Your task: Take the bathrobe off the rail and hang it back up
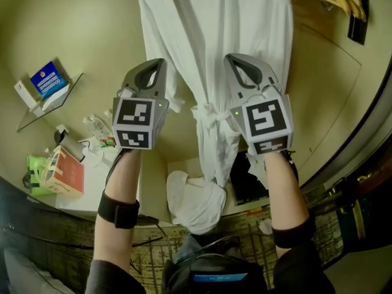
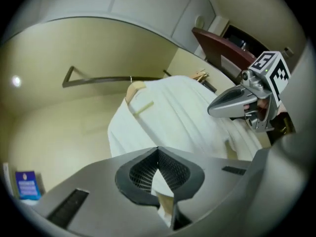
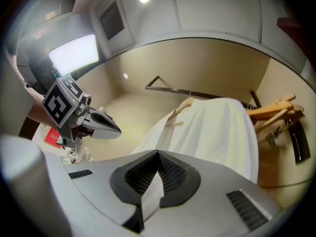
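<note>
**Bathrobe** [image 1: 211,41]: white, of a soft towelling-like cloth falling in long lengthwise folds. It is hung on a pale wooden hanger [image 2: 134,90] on the thin metal rail [image 2: 103,79] along the far wall. The front is closed and the belt [image 1: 207,114] is tied in a knot at the waist. A white bundle [image 1: 196,204] is seen under the hem (part of the robe or a separate item: not resolved).

**Left gripper** [image 1: 160,61]: the jaws are brought together at the tips and nothing is gripped. White cloth is only seen beyond them. The gripper is held near the robe's left sleeve, apart from it.

**Right gripper** [image 1: 230,57]: the jaws are likewise closed tip to tip and empty. It is held near the robe's right half.

**Edges and room:**
- The rail is bare to the left of the robe.
- To the right, spare wooden hangers [image 3: 272,113] are crowded at the rail's end.
- A glass shelf [image 1: 73,86] carrying a blue box [image 1: 48,78] projects from the left wall.
- A red-and-white carton [image 1: 64,173] is set lower down, nearer.

**Materials:**
- The gripper shells are smooth grey plastic.
- The pads [image 2: 138,169] are black with a fine grid texture.
- The wall is matte beige.
</note>
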The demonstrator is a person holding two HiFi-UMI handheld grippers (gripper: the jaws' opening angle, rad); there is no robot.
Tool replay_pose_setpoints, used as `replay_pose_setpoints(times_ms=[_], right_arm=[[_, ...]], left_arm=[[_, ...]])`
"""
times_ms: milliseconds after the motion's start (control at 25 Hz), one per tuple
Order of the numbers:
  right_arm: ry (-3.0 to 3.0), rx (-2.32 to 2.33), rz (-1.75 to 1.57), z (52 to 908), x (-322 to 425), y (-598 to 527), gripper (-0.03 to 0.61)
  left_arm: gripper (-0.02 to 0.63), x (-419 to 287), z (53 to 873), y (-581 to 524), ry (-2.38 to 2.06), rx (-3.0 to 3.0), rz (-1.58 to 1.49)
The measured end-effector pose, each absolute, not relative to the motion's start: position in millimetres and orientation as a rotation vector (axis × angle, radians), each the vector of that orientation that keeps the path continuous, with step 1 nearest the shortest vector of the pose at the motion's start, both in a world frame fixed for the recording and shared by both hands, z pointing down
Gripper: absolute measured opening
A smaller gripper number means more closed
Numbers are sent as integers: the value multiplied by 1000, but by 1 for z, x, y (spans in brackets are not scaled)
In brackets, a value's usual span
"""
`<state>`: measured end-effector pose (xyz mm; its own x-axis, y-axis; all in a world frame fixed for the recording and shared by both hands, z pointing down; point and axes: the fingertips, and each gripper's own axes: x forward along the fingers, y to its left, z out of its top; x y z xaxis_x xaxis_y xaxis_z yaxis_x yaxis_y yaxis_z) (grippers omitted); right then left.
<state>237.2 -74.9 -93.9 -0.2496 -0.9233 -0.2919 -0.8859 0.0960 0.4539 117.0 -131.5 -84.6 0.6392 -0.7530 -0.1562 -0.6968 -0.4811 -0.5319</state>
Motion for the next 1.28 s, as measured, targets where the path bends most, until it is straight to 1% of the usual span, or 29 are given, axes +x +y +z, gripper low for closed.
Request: replay_pose_setpoints(times_ms=[240, 480, 680, 960, 1280], right_arm=[[-2366, 1848, -519, 29, 214, -62, 20], [-2376, 1801, -155, 163, 180, -41, 20], [-2355, 1771, 87, 252, 140, -14, 20], [-2306, 1703, 230, 318, 97, 25, 20], [-2294, 1628, 283, 349, 67, 40, 20]], left_arm=[[3, 48, 54, -121, 1268, -2518, -234], [2, 11, 151, -90, 1239, -2662, -359], [3, -26, 226, -62, 1217, -2767, -450], [2, -77, 291, -32, 1277, -2833, -525], [2, -93, 318, -7, 1249, -2904, -563]])
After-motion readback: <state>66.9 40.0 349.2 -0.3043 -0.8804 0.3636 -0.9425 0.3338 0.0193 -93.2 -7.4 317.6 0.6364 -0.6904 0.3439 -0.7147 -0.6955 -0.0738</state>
